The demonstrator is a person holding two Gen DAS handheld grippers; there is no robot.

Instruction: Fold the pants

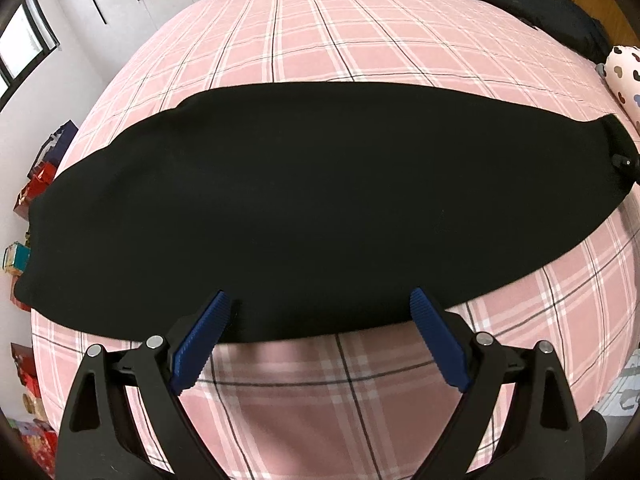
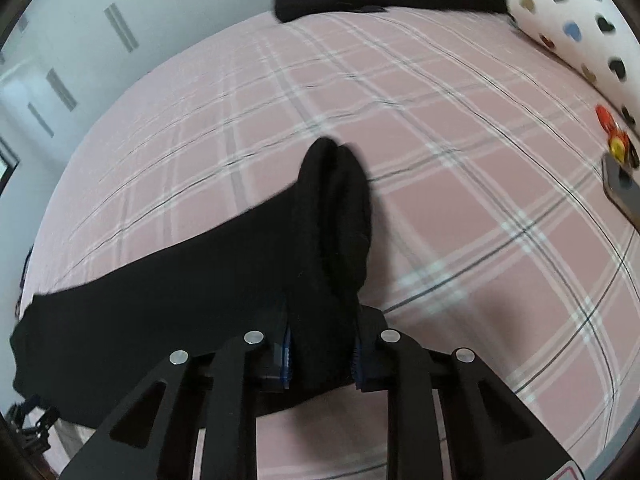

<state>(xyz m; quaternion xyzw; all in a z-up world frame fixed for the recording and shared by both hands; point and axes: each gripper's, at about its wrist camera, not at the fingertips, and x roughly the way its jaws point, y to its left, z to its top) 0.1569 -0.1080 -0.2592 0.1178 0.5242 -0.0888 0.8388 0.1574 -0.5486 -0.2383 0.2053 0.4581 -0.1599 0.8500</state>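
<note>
The black pants (image 1: 320, 208) are lying flat across the pink plaid bed (image 1: 304, 40), one end bunching up between the fingers of the right gripper (image 2: 322, 350), which is clamping that cloth, while the left gripper (image 1: 320, 320) is hovering at the near hem with its blue pads (image 1: 200, 340) spread wide and holding nothing. No writing is reading clearly anywhere. Only the left view is showing the boxes (image 1: 36, 184) beside the bed, and only the right view is showing a phone (image 2: 622, 188) near the heart-print pillow (image 2: 576, 28).
</note>
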